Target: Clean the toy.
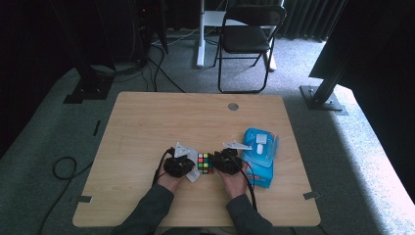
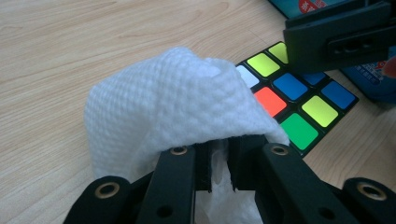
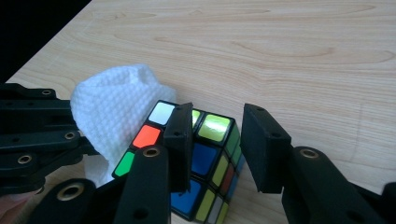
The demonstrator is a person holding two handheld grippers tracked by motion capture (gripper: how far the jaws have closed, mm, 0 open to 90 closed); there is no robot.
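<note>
A colour-tiled puzzle cube (image 1: pixel 205 163) lies on the wooden table (image 1: pixel 171 117) between both hands. My left gripper (image 1: pixel 193 165) is shut on a white textured wipe (image 2: pixel 173 102), which bulges over its jaws and rests against the cube's (image 2: pixel 299 100) left side. My right gripper (image 3: pixel 217 144) stands open at the cube (image 3: pixel 205 158): its left pad hangs over the top face, and its right pad stands just clear of the cube's side. The wipe (image 3: pixel 114 112) covers part of the cube's far corner.
A blue pack of wipes (image 1: pixel 259 154) lies just right of my right hand, close to the table's right edge. A grey grommet (image 1: pixel 233 106) sits at the table's far side. A black folding chair (image 1: pixel 249 34) stands beyond the table.
</note>
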